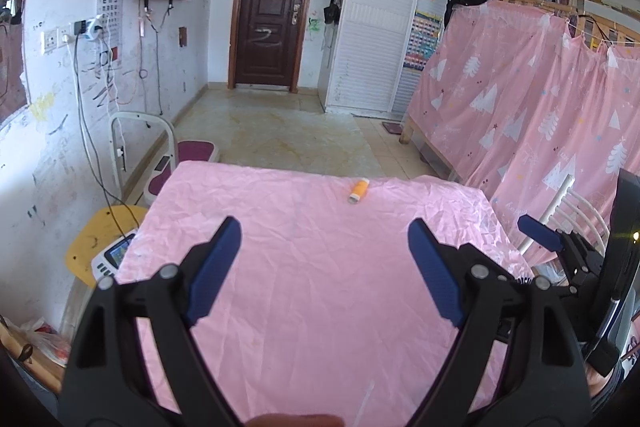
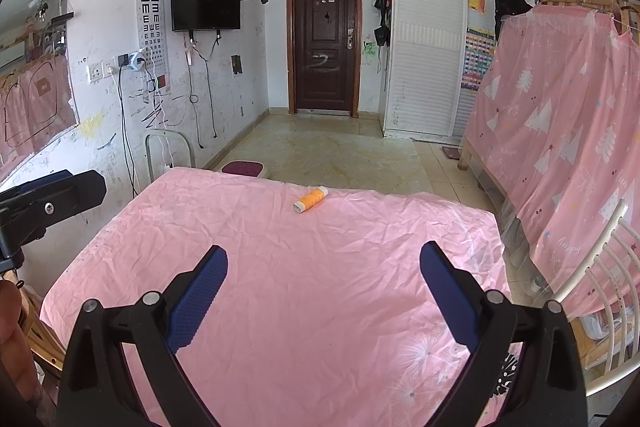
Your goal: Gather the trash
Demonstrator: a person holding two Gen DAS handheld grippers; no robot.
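Observation:
A small orange tube with white ends (image 1: 358, 190) (image 2: 310, 199) lies on its side near the far edge of a table covered in a wrinkled pink cloth (image 1: 320, 267) (image 2: 320, 247). My left gripper (image 1: 324, 227) hovers over the near half of the cloth, its blue-padded jaws wide apart with nothing between them. My right gripper (image 2: 324, 255) is held the same way, open and empty, well short of the tube. The right gripper's tip (image 1: 538, 233) shows at the right edge of the left wrist view.
A yellow stool with a small device (image 1: 108, 251) stands left of the table. A white chair (image 2: 600, 287) is at the right, beside a pink curtain (image 2: 560, 147) draped over a wooden frame. Tiled floor (image 2: 332, 151) stretches beyond the table to a dark door (image 2: 324, 43).

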